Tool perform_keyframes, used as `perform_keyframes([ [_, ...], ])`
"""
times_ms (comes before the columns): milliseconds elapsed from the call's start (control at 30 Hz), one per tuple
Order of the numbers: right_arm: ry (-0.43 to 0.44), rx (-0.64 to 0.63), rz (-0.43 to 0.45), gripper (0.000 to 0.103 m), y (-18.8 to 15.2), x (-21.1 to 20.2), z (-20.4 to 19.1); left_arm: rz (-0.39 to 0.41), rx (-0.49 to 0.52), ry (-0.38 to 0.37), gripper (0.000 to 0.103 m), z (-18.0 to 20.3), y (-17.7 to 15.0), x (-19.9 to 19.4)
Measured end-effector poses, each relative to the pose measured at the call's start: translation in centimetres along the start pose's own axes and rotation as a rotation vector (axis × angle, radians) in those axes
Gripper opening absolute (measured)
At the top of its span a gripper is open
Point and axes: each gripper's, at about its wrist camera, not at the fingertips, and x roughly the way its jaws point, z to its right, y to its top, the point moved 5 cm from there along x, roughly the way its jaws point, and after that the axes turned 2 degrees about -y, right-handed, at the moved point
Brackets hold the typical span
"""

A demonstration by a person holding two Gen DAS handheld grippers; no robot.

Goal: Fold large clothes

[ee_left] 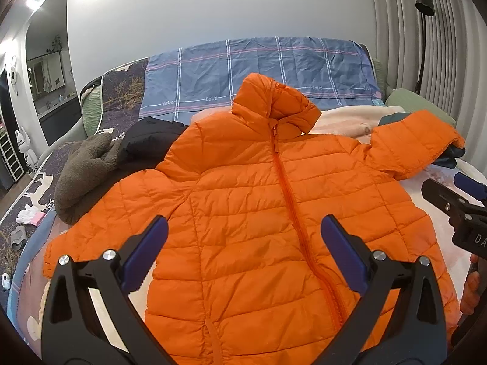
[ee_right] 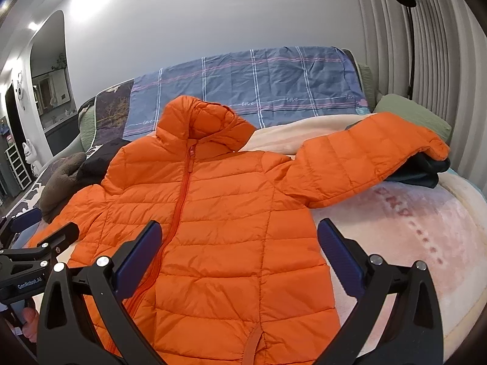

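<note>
- Blue-padded left claw (ee_left: 243, 243) and right claw (ee_right: 240, 246): both wide apart, nothing held, hovering over lower frame centre.
- Orange puffer jacket (ee_right: 231, 213) lies zipped, face up on bed (ee_right: 426, 228), filling frame centre; one sleeve (ee_right: 374, 155) stretches to upper right.
- Step, as judged: spread done, folding not begun. Next: grip that sleeve, bring it across the chest.

One orange jacket (ee_left: 258, 213), two grippers (ee_left: 243, 258) (ee_right: 240, 261), one plaid sheet (ee_left: 258, 70), one brown fleece (ee_left: 85, 176), one black garment (ee_left: 149, 143), one lamp (ee_right: 406, 30), one green pillow (ee_right: 414, 115).
</note>
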Motion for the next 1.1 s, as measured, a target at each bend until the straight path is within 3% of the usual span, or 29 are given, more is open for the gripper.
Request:
perform_keyframes([
  [1100, 0.023, 0.002, -0.030, 0.102, -0.54, 0.60, -0.28, -0.021, 0.040, -0.024, 0.101, 0.93, -0.48, 0.48],
])
